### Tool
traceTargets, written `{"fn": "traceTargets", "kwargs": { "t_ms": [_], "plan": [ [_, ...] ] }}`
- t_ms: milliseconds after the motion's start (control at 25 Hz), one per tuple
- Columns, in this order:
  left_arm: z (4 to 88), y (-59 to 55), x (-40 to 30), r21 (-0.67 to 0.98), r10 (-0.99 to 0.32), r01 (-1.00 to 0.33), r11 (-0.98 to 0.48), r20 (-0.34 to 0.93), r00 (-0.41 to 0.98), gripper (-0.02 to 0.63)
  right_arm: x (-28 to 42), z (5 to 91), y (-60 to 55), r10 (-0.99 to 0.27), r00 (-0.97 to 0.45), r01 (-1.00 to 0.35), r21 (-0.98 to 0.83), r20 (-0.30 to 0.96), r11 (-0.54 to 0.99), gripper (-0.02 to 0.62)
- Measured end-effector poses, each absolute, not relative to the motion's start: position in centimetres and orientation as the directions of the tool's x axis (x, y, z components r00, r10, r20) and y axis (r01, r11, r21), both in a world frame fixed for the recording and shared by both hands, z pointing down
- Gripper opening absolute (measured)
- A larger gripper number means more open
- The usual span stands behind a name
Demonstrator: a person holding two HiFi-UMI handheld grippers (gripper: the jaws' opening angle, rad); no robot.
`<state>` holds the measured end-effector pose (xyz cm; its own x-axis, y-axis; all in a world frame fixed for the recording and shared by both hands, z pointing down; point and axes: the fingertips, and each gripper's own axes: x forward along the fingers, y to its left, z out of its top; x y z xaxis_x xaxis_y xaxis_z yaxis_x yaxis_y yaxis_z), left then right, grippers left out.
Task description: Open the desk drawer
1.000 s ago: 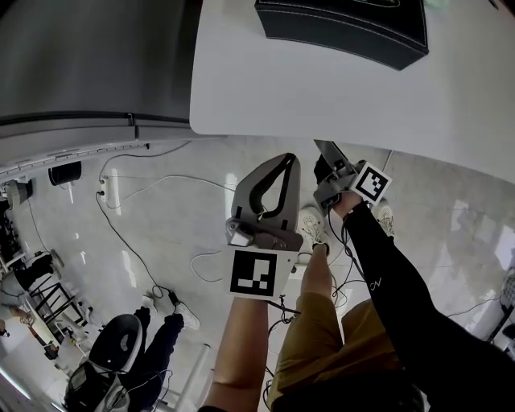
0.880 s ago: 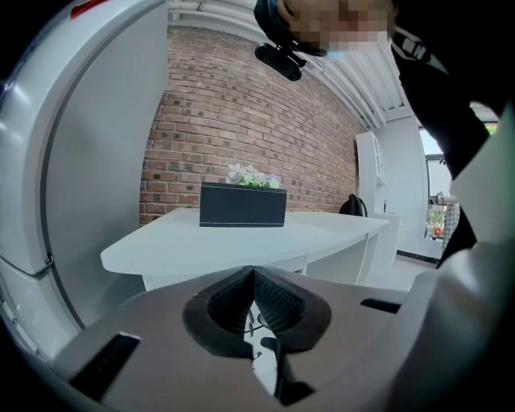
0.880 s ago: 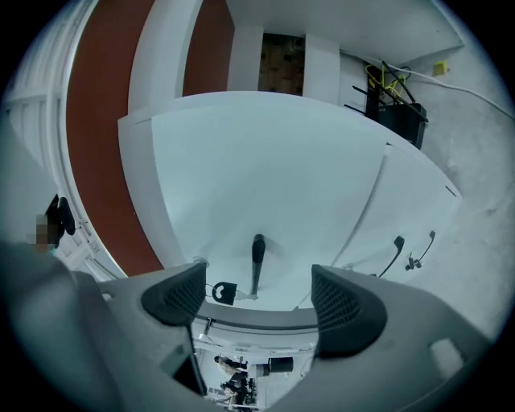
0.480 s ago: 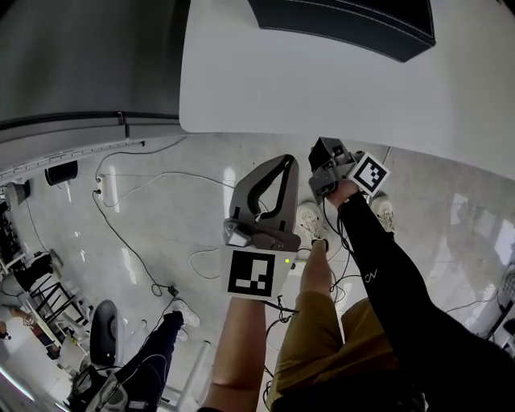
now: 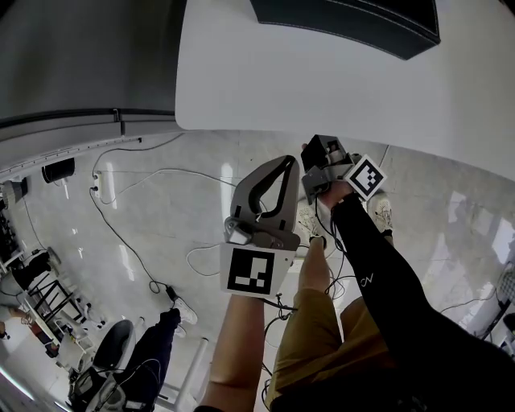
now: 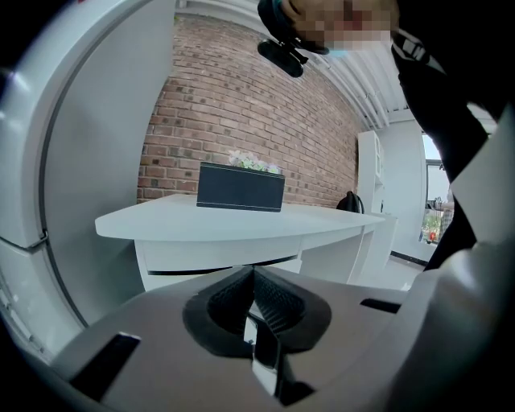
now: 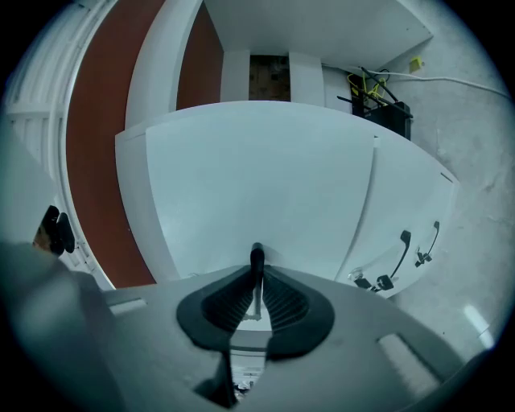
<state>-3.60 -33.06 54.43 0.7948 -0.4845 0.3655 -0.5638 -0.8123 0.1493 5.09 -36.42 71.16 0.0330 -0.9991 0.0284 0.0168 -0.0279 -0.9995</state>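
The white desk (image 5: 322, 80) fills the top of the head view. Below its front edge my right gripper (image 5: 312, 158) is turned on its side, its marker cube facing up. In the right gripper view the white drawer front (image 7: 265, 185) is close ahead. A thin black drawer handle (image 7: 256, 256) sticks out between the jaws, which have just been closing and now pinch it; right gripper (image 7: 256, 269). My left gripper (image 5: 283, 165) hangs shut and empty over the floor, short of the desk. Its view has the desk (image 6: 241, 221) ahead; left gripper (image 6: 254, 278).
A black box (image 5: 354, 20) stands on the desk, with flowers behind it (image 6: 245, 161). Cables (image 5: 137, 233) lie over the tiled floor. Another person (image 5: 153, 354) stands at lower left. Two more black handles (image 7: 400, 249) show on the panel to the right.
The right gripper's jaws have shut on the handle, and it has edged left toward the desk's underside. The left gripper has stayed where it was. The person at lower left has shifted.
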Motion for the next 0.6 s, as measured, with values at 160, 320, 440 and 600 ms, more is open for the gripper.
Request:
{"fn": "traceTargets", "kwargs": {
  "t_ms": [160, 320, 440, 600],
  "plan": [
    [54.5, -32.2, -2.7, 0.142, -0.465, -0.54, -0.829, 0.36, 0.809, 0.009, 5.3, 71.2, -36.3, -0.998, 0.038, 0.004, -0.998, 0.055, -0.055, 0.035],
    [55.0, -31.3, -2.5, 0.092, -0.429, -0.498, -0.862, 0.391, 0.814, 0.009, 5.1, 71.2, -36.2, -0.997, 0.042, 0.01, -0.998, 0.059, -0.058, 0.033],
    [54.8, -31.2, -2.5, 0.091, -0.431, -0.499, -0.862, 0.388, 0.815, 0.009, 4.9, 71.1, -36.2, -0.997, 0.037, 0.019, -0.998, 0.064, -0.064, 0.032],
    [54.8, -31.3, -2.4, 0.073, -0.427, -0.489, -0.869, 0.389, 0.816, 0.009, 5.1, 71.2, -36.3, -0.997, 0.034, 0.023, -0.997, 0.068, -0.067, 0.031]
  ]
}}
